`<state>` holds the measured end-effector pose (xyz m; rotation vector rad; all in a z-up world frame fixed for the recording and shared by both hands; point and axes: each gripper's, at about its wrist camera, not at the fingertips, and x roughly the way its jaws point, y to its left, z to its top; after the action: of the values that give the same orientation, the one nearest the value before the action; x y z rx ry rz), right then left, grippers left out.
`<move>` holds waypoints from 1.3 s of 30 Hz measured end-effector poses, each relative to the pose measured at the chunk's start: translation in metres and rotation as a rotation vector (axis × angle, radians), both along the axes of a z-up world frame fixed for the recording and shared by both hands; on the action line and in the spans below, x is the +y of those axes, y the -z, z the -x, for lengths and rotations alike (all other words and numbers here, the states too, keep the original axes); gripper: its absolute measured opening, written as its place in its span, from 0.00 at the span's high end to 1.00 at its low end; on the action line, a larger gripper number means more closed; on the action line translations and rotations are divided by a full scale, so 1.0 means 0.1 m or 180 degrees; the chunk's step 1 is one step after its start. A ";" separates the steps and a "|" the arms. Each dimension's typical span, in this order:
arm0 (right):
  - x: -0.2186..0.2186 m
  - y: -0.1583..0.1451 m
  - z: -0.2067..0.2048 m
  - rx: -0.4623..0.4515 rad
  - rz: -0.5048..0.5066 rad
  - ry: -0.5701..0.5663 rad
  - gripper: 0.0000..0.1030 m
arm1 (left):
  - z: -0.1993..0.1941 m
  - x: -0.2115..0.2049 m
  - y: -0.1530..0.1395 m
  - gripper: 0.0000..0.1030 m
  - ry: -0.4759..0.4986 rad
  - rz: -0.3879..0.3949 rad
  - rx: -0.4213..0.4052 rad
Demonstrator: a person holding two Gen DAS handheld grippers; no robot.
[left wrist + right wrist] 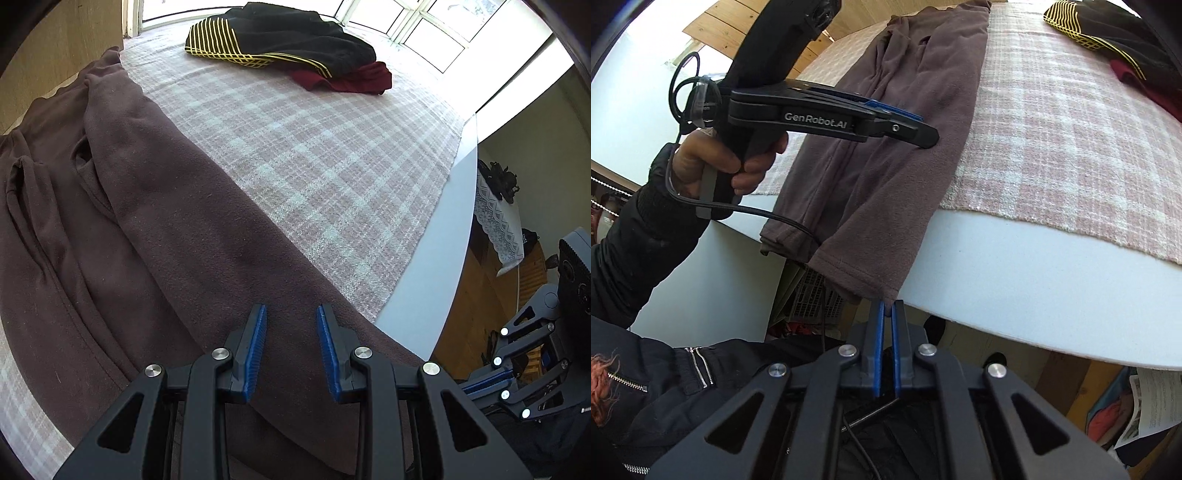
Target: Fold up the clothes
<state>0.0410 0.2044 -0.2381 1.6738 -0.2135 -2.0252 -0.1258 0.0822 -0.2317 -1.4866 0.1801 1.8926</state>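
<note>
So the brown garment [894, 147] lies lengthwise along the table's [1034, 266] left edge, its hem hanging over the near edge, I guess so the right gripper [887, 314] can pinch that hem from below, blue pads pressed together on it. Only the right wrist view shows that pinch. The left gripper [291, 317] hangs partly spread over the cloth, gripping nothing, and its own view has the dark striped pile [280, 37] at the far edge.

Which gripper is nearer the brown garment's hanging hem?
Right. The right gripper is shut on the hem of the brown garment; the left gripper hovers farther up it.
</note>
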 end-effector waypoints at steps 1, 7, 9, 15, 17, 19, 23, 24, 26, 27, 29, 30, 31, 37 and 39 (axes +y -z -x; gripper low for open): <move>0.01 0.05 0.00 -0.0090 -0.0040 -0.0039 0.96 | 0.00 0.00 0.00 0.73 0.0001 0.0002 0.0007; 0.33 -0.38 0.03 0.0166 -0.0182 0.0205 0.95 | -0.12 -0.20 -0.17 0.72 -0.0168 0.0044 0.0186; 0.30 -0.56 0.17 0.0428 -0.0230 0.0235 0.95 | -0.22 -0.35 -0.23 0.66 -0.0311 0.0180 0.0340; -0.51 -0.39 0.62 0.0790 -0.0478 -0.0119 0.95 | -0.61 -0.88 -0.32 0.65 -0.0920 0.0481 0.0514; -0.68 -0.26 0.68 0.0807 -0.0528 -0.0209 0.95 | -0.75 -0.98 -0.29 0.65 -0.1049 0.0549 0.0508; -0.76 -0.14 0.68 0.0747 -0.0641 -0.0314 0.95 | -0.87 -1.04 -0.19 0.65 -0.1119 0.0565 0.0435; -0.90 0.08 0.72 0.0640 -0.0763 -0.0384 0.95 | -0.96 -1.07 0.10 0.64 -0.1172 0.0639 0.0360; -0.90 0.08 0.74 0.0594 -0.0764 -0.0377 0.95 | -0.97 -1.05 0.09 0.64 -0.1167 0.0665 0.0410; -0.88 0.00 0.78 0.0511 -0.0772 -0.0304 0.95 | -0.99 -1.06 0.03 0.64 -0.1223 0.0622 0.0430; -0.85 -0.08 0.78 0.0516 -0.0753 -0.0252 0.95 | -1.00 -1.08 0.00 0.64 -0.1266 0.0564 0.0426; -0.82 -0.27 0.76 0.0631 -0.0750 -0.0168 0.93 | -1.05 -1.14 -0.08 0.64 -0.1334 0.0498 0.0432; -0.85 -0.31 0.78 0.0684 -0.0821 -0.0139 0.84 | -1.08 -1.17 -0.11 0.64 -0.1365 0.0513 0.0455; -0.88 -0.33 0.79 0.0732 -0.0869 -0.0120 0.79 | -1.10 -1.20 -0.13 0.64 -0.1398 0.0536 0.0466; -0.81 -0.31 0.71 0.0723 -0.0871 0.0048 0.65 | -1.27 -1.48 -0.20 0.59 -0.1583 0.0434 0.0340; -0.64 -0.30 0.62 0.0652 -0.0818 0.0192 0.63 | -1.34 -1.62 -0.18 0.57 -0.1694 0.0289 0.0196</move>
<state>-0.0207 0.1404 -0.2082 1.6056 0.0713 -2.3332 0.0080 -0.0801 -0.2139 -1.6532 -0.1179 2.3748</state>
